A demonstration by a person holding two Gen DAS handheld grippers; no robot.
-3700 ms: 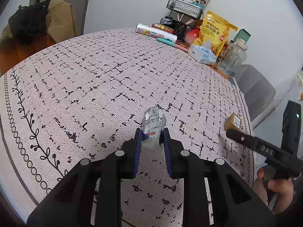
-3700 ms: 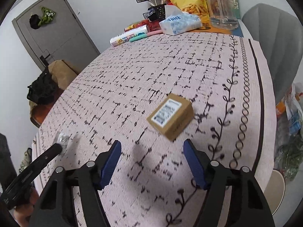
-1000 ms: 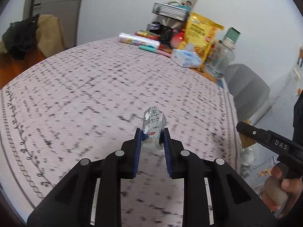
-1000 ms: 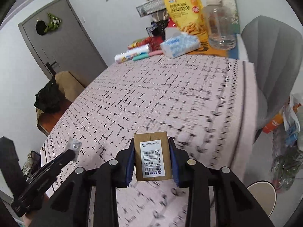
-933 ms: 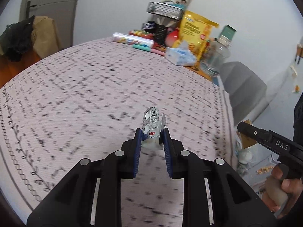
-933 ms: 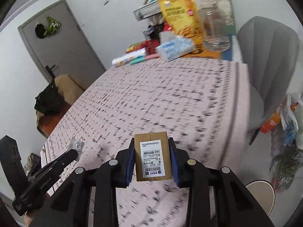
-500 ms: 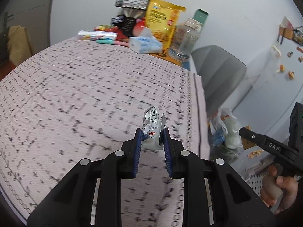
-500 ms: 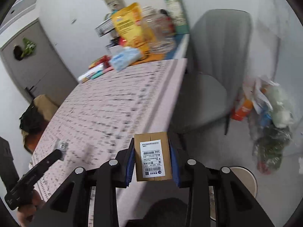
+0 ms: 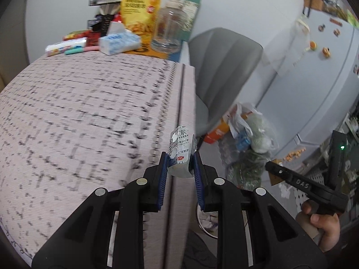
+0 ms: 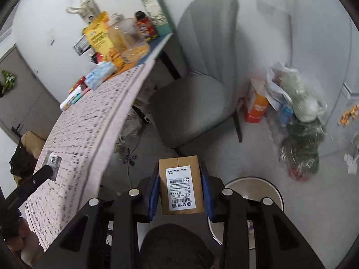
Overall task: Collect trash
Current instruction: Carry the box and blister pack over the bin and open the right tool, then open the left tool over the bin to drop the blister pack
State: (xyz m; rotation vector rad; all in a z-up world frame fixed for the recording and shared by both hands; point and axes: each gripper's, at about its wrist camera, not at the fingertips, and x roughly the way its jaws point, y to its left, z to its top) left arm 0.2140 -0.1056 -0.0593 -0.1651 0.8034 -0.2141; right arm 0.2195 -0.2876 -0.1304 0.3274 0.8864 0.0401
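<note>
My left gripper (image 9: 180, 165) is shut on a silver pill blister pack (image 9: 181, 154) and holds it in the air over the table's right edge. It also shows in the right wrist view (image 10: 52, 160). My right gripper (image 10: 180, 190) is shut on a small cardboard box with a white barcode label (image 10: 180, 188), held off the table, above the floor. A round beige trash bin (image 10: 264, 187) stands on the floor just right of and below the box, partly hidden by my right gripper. In the left wrist view a sliver of the bin (image 9: 208, 222) shows below my fingers.
The table with the pink patterned cloth (image 9: 78, 116) has snack bags, a jar and tissues at its far end (image 9: 134, 29). A grey chair (image 10: 197, 85) stands beside it. Plastic bags and an orange carton (image 10: 291, 103) lie on the floor by a white fridge (image 9: 318, 56).
Both grippers swung right, away from the table top toward the floor. The box now hangs past the table edge near the bin. Earlier the right gripper closed on the box.
</note>
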